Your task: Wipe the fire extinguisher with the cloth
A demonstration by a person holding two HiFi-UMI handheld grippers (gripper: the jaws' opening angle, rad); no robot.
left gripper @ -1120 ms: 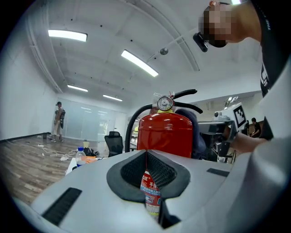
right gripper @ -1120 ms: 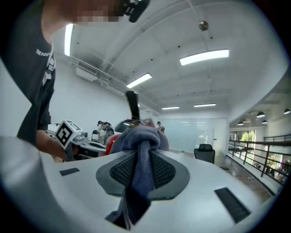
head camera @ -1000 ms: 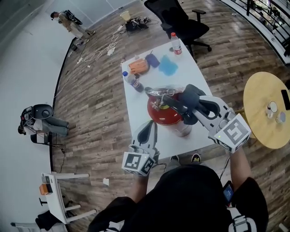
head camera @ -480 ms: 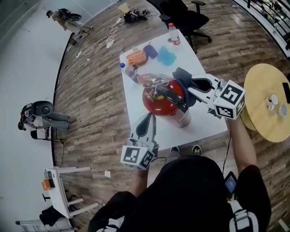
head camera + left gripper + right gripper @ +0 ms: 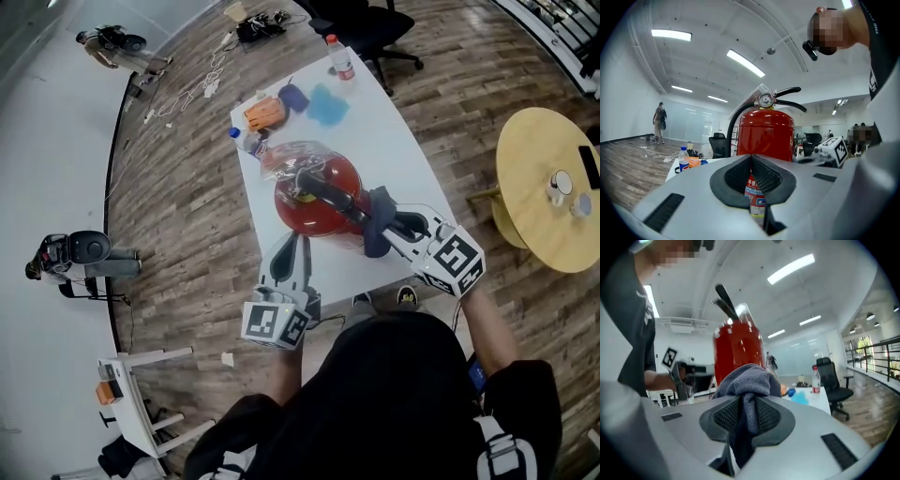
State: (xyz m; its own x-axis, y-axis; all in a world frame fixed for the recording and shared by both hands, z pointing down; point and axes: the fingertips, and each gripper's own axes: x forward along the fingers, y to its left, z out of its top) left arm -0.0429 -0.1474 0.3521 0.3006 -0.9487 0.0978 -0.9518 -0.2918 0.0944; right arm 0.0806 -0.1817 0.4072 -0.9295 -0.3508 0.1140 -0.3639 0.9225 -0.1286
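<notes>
My rig, seen from above: left claw [image 5: 292, 251] and right claw [image 5: 398, 225] have pale grey shells, black meshed pads [image 5: 766, 178] and a white cube [image 5: 275, 324] with black square markers each. The carrier wears a black short-sleeved top [image 5: 394, 394] with white print.

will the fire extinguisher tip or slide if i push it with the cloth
Likely heavy: the fire extinguisher is a broad cylinder standing upright on the white table, so wiping probably won't shift it. It's tall, so a hard push high up with the cloth might tip it.

White table [image 5: 398, 164] on wood floor [image 5: 187, 202]
</notes>
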